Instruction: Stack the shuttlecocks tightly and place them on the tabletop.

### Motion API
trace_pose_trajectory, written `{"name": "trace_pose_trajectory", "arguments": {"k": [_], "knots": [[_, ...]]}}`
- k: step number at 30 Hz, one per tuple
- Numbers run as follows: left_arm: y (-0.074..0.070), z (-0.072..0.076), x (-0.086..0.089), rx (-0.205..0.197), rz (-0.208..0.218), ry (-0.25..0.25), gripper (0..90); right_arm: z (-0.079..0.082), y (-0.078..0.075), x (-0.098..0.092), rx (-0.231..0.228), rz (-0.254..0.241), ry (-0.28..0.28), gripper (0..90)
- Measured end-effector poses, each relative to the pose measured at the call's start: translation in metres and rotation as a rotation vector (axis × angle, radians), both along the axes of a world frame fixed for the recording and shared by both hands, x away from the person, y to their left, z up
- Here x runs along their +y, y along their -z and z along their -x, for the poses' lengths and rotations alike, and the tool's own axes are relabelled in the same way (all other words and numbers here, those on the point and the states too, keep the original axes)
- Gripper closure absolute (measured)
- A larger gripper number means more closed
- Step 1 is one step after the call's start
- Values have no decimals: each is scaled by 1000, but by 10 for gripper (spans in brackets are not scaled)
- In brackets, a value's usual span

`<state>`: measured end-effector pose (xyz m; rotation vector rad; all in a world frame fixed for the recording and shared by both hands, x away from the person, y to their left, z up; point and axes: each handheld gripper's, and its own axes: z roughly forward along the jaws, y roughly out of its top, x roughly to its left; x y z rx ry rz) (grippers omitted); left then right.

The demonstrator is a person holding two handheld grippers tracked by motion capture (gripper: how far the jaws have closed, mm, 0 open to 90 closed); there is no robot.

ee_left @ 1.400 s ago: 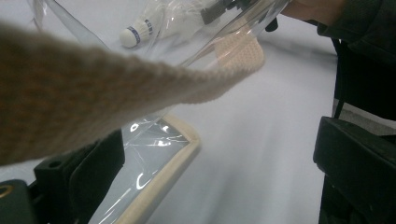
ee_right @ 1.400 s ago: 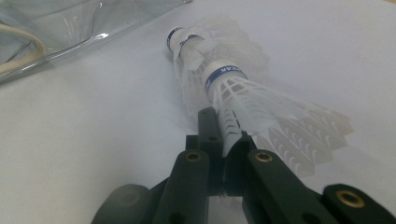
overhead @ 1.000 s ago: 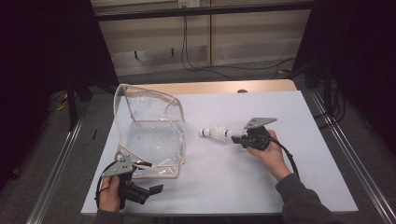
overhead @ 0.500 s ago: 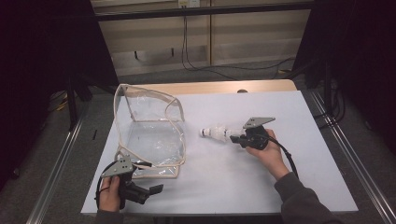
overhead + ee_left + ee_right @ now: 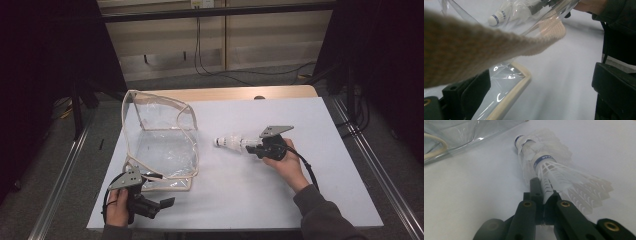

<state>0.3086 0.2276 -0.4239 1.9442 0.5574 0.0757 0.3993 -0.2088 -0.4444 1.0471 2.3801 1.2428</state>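
A short stack of white shuttlecocks lies on its side just above the white tabletop, cork ends toward the bag. My right gripper is shut on the feather skirt of the nearest shuttlecock; the jaws pinch it. A clear plastic bag with cream trim stands open at the left. My left gripper rests at the table's front left by the bag's near corner, jaws wide open. The bag's trimmed edge lies between them, and a cream strap crosses close to its camera. Through the plastic the shuttlecocks are visible.
The white board ends at a wooden strip at the back and metal rails at the sides. Cables hang behind the table. A person's right sleeve comes in at the front.
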Motion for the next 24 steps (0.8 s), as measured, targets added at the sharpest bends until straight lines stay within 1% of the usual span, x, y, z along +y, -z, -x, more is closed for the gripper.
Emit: {"name": "trace_pose_trajectory", "arguments": {"k": [24], "knots": [[0, 0, 0, 0, 0, -1, 20, -3, 1, 2, 2, 2, -5, 892]]}}
